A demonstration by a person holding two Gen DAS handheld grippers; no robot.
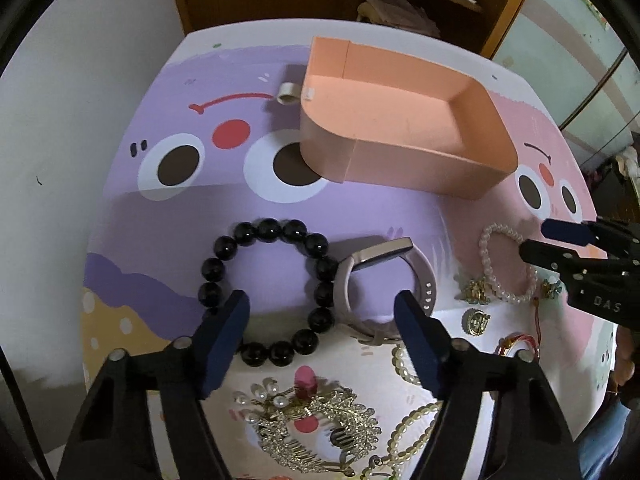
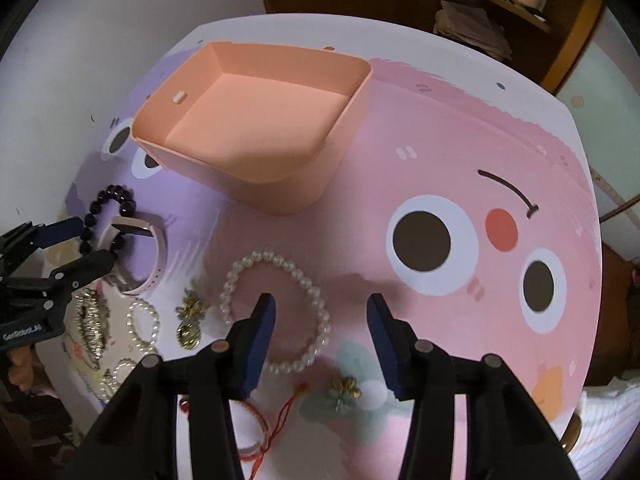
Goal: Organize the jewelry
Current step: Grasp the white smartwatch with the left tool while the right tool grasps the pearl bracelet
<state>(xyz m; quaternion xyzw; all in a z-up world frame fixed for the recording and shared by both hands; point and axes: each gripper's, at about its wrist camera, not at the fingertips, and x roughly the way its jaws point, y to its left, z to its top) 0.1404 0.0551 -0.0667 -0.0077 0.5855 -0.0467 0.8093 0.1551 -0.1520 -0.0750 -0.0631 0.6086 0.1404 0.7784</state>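
The left gripper (image 1: 322, 312) hangs nearest, fingers spread around the near side of the black bead bracelet (image 1: 266, 292) and the grey band (image 1: 384, 280), gripping neither. The right gripper (image 2: 322, 318) straddles the pearl bracelet (image 2: 276, 312), fingers parted, nothing held. The peach box (image 1: 404, 128) sits empty farther back on the table (image 1: 168, 216).

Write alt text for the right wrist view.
The right tongs hang open over a pearl bracelet on a pink and purple cartoon table mat, one finger inside its loop. An empty peach box sits behind; at left, the left tongs reach a black bead bracelet.
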